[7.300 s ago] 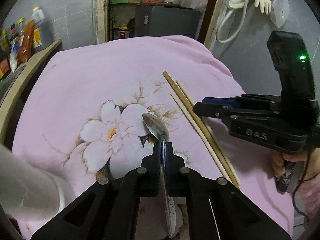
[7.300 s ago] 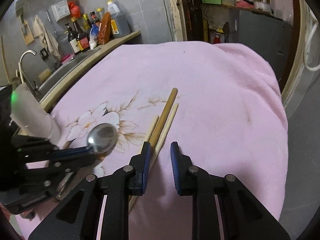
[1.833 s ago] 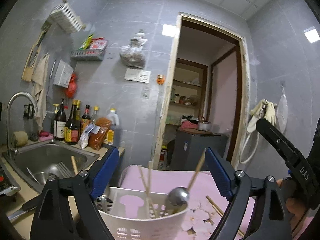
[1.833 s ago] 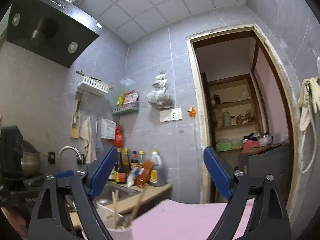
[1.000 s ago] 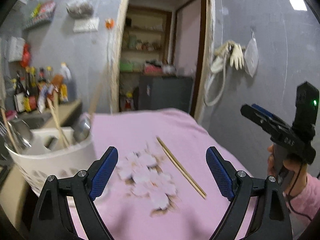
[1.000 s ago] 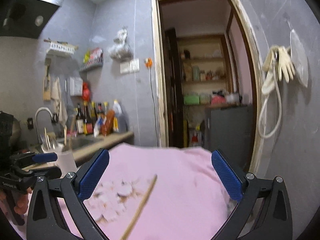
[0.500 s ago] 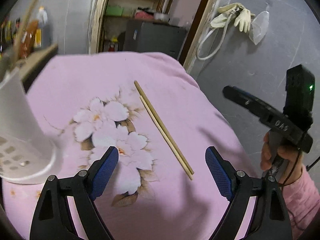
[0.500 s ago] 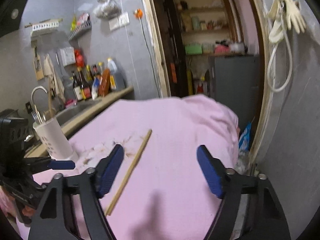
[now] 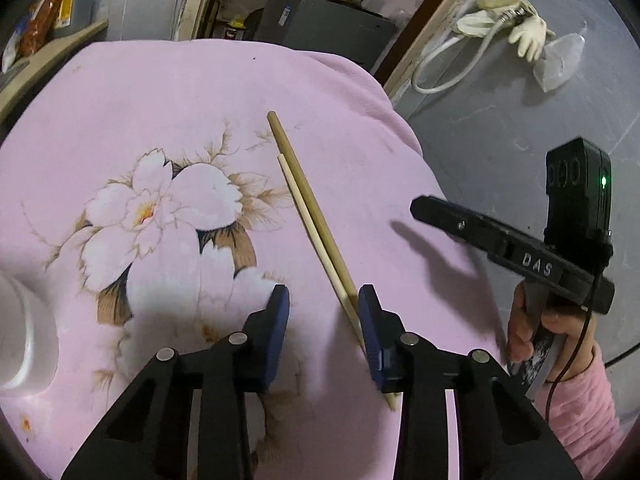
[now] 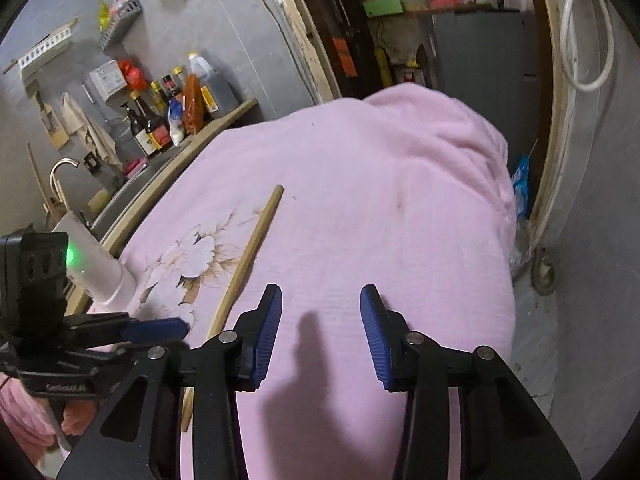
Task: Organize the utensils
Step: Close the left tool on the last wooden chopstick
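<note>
Two chopsticks [image 9: 308, 208] lie side by side on the pink blanket [image 9: 160, 88], running from mid-surface toward its near edge, just right of the flower print [image 9: 160, 208]. Left gripper [image 9: 322, 300] hangs over their near ends: the sticks pass just inside its right pad, touching or nearly so, the left pad well clear. Jaws are closing, not yet clamped on anything. Right gripper [image 10: 320, 304] sits over bare blanket, the chopsticks off to its left and outside the jaws; its jaws are closing too, nothing between them. White utensil holder [image 10: 100, 256] stands at the blanket's left edge, with the counter, sink [image 10: 132, 184] and sauce bottles [image 10: 176, 104] beyond it. Grey tiled walls, open doorway past the far edge.
</note>
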### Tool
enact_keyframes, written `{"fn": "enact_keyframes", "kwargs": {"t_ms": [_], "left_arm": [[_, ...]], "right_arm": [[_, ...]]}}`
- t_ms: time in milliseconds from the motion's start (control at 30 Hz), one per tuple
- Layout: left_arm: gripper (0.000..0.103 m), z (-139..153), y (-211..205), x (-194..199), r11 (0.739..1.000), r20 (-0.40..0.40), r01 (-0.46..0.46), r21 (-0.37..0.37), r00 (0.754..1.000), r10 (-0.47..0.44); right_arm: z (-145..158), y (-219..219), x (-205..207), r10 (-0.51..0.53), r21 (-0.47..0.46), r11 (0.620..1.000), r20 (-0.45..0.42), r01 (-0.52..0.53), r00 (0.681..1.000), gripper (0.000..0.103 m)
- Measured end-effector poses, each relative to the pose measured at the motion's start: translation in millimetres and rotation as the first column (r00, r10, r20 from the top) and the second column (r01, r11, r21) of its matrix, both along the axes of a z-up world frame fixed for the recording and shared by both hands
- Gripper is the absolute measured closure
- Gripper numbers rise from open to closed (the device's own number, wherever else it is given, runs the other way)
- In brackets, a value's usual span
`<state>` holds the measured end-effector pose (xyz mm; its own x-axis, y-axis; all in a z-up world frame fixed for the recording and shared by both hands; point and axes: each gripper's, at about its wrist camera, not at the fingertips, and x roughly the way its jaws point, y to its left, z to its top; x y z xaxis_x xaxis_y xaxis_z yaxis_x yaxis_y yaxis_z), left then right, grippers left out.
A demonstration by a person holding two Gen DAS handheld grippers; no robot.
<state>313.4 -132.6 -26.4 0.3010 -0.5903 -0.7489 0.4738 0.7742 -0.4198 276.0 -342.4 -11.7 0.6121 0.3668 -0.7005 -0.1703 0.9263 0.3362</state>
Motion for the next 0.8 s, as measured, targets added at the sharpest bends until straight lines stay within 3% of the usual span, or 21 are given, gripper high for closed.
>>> {"fn": "enact_keyframes", "kwargs": {"t_ms": [300, 567, 800], "left_arm": [[0.092, -6, -8, 26, 1.0, -0.015, -0.016, 0.017, 1.0, 0.017], [0.098, -11, -12, 36, 0.999, -0.047, -0.038, -0.006, 0.998, 0.038], [0.1, -7, 6, 29, 0.994, -0.03, -0.094, 0.059, 0.995, 0.096]], "right_arm": [[-2, 4, 10, 0.023, -0.005, 1.0, -0.019, -0.024, 1.0, 0.064], [-6, 11, 28, 0.044, 0.001, 0.999, -0.054, -0.044, 0.998, 0.064], [-9, 22, 48, 0.068, 0.056, 0.996, -0.093, -0.063, 0.993, 0.064]]}}
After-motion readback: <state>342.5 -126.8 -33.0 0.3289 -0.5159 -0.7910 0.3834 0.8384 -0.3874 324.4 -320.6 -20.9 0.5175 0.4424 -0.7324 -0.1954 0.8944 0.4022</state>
